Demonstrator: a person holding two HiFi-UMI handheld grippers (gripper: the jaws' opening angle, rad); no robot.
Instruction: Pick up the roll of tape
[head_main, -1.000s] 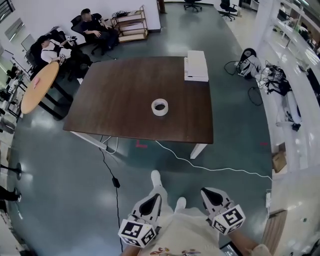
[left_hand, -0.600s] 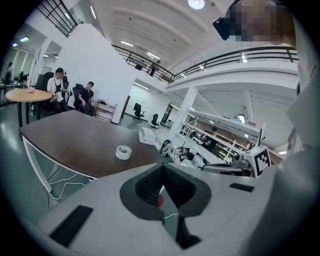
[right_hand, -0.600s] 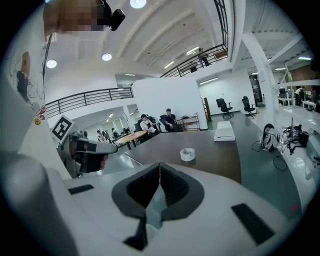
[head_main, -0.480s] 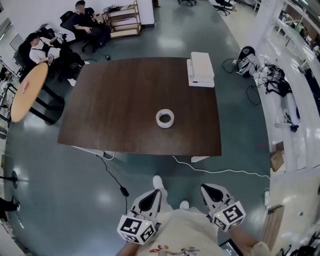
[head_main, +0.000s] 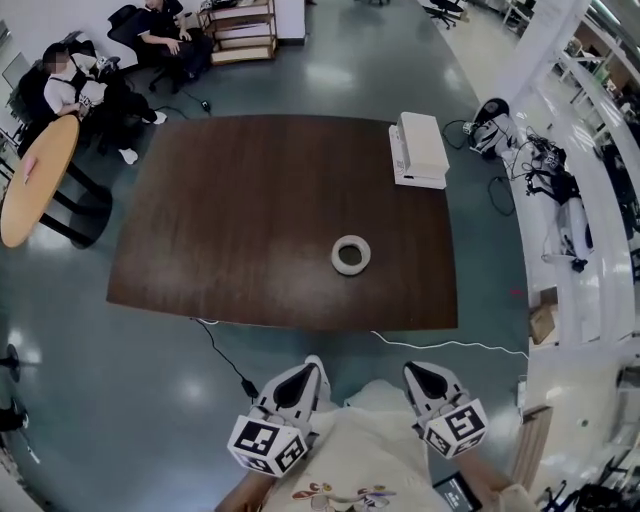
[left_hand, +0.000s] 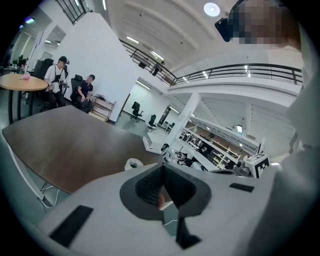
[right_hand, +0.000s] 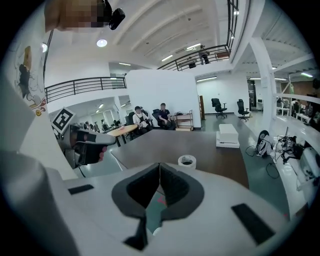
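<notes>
A white roll of tape (head_main: 350, 254) lies flat on the dark brown table (head_main: 230, 220), right of its middle and near the front edge. The same roll of tape (right_hand: 187, 161) shows beyond my right gripper's jaws, and the roll of tape (left_hand: 133, 163) peeks over the left gripper's body. My left gripper (head_main: 298, 378) and right gripper (head_main: 424, 377) hang close to my body, well short of the table. Both stand shut with nothing between the jaws; in the gripper views the left gripper (left_hand: 162, 167) and right gripper (right_hand: 159, 166) show pads meeting.
A white box (head_main: 420, 148) rests at the table's far right corner. A white cable (head_main: 450, 343) and a black cable (head_main: 225, 358) run over the floor before the table. Seated people (head_main: 75, 85) and a round wooden table (head_main: 35, 175) are at far left. Clutter (head_main: 545, 170) lines the right.
The table and tape have slid nearer and rightward in the head view as I walk toward them. Both grippers stay shut in front of my body.
</notes>
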